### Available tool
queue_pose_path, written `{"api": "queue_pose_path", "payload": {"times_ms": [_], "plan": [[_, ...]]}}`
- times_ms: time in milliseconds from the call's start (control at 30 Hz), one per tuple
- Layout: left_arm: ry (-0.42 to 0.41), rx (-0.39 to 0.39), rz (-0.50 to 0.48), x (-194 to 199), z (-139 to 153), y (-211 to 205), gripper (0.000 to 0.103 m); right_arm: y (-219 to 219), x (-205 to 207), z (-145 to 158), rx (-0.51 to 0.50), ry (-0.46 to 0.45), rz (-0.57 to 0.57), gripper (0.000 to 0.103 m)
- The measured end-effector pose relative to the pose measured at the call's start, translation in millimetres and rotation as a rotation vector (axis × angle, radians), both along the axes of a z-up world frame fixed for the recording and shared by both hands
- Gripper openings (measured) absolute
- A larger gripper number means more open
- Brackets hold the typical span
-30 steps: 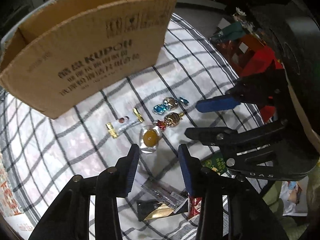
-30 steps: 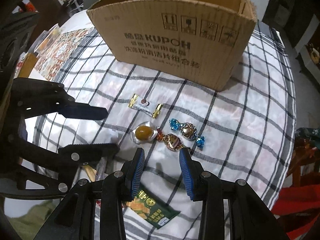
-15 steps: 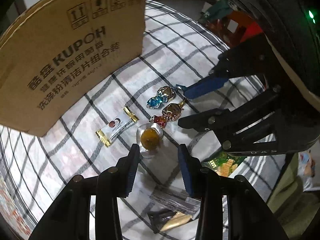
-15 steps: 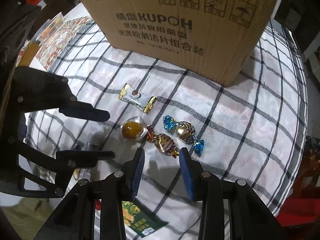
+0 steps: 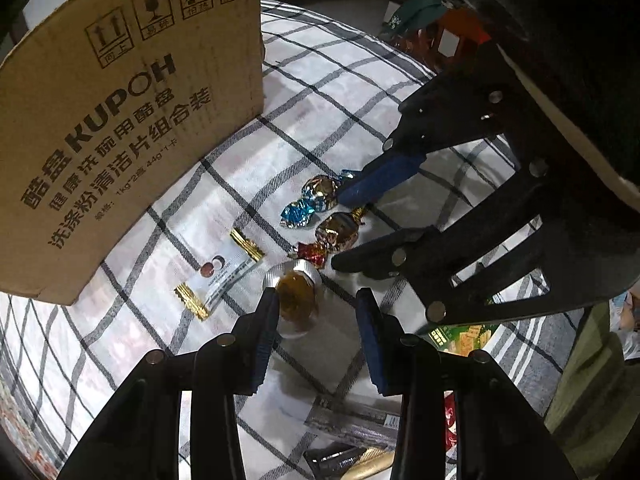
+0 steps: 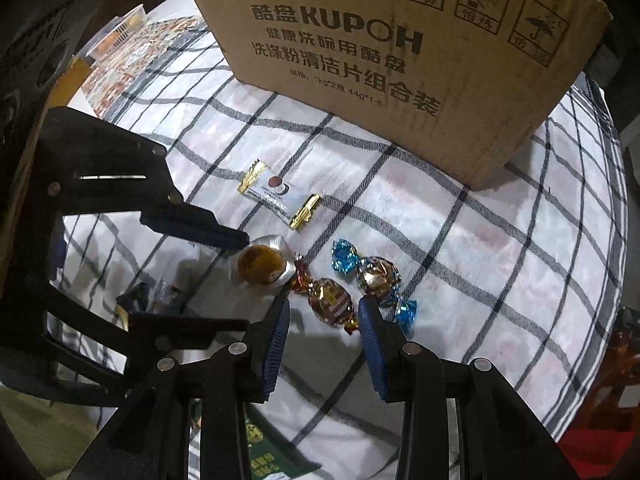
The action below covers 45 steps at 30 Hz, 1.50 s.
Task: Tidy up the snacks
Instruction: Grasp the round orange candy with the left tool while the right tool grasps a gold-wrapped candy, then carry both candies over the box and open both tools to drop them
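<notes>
Several snacks lie on a checked cloth in front of a cardboard box (image 5: 120, 128) (image 6: 400, 60). My left gripper (image 5: 316, 304) is open, its jaws either side of an amber jelly cup (image 5: 296, 296) (image 6: 260, 266). My right gripper (image 6: 322, 308) is open, straddling a red-and-gold wrapped candy (image 6: 330, 302) (image 5: 336, 232). A blue-and-gold wrapped candy (image 6: 376, 276) (image 5: 312, 200) lies just beyond. A white sachet with gold ends (image 5: 222, 272) (image 6: 278, 198) lies nearer the box.
A green snack packet (image 5: 460, 334) (image 6: 272, 456) and a silver-wrapped bar (image 5: 352, 426) lie near the cloth's front edge. A patterned mat (image 6: 140, 56) and a small basket (image 6: 120, 32) sit at the far left. Red and green clutter (image 5: 440, 28) lies beyond the table.
Both grippers have dropped closer to the cloth and forward. The left jaws now flank the jelly cup; the right jaws now flank the red-and-gold candy.
</notes>
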<state>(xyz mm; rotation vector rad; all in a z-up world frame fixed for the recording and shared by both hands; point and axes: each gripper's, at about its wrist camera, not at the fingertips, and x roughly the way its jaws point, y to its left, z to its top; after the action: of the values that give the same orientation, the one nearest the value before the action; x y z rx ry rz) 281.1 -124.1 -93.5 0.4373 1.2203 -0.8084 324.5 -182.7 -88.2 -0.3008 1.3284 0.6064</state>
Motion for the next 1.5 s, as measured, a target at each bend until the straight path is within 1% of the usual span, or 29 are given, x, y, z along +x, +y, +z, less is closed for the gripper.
{"api": "queue_pose_path", "payload": {"times_ms": [233, 333, 367, 433, 467, 800, 967, 1133, 1200, 1300, 1500], "plan": [[0.006, -0.009, 0.018, 8, -11, -2, 0.039, -2, 3, -9, 0.015, 0.025, -0.008, 0.036], [0.02, -0.02, 0.029, 9, -15, 0, 0.039, -2, 3, -12, 0.015, 0.021, -0.013, 0.029], [0.018, -0.02, 0.033, 10, -16, 0, 0.037, -2, 3, -12, 0.011, 0.015, -0.012, 0.026], [0.012, -0.02, 0.039, 10, -16, 1, 0.028, -4, 2, -11, 0.01, 0.012, -0.013, 0.026], [0.013, -0.022, 0.043, 10, -16, 0, 0.026, -4, 1, -11, 0.01, 0.012, -0.015, 0.026], [-0.012, -0.043, 0.105, 4, 0, 10, 0.026, -5, -11, -1, 0.005, -0.009, -0.036, 0.025], [-0.028, -0.04, 0.147, -5, 12, 16, 0.026, -6, -17, 14, 0.0, -0.031, -0.089, 0.025], [-0.063, -0.07, 0.223, -10, 31, 29, 0.026, -11, -23, 34, -0.001, -0.066, -0.174, 0.025], [-0.083, -0.088, 0.273, -9, 41, 38, 0.026, -15, -24, 46, 0.022, -0.086, -0.22, 0.025], [-0.1, -0.128, 0.32, -6, 57, 47, 0.026, -19, -24, 65, 0.057, -0.128, -0.267, 0.025], [-0.175, -0.168, 0.35, -8, 97, 56, 0.026, -21, -22, 106, 0.108, -0.22, -0.315, 0.025]]}}
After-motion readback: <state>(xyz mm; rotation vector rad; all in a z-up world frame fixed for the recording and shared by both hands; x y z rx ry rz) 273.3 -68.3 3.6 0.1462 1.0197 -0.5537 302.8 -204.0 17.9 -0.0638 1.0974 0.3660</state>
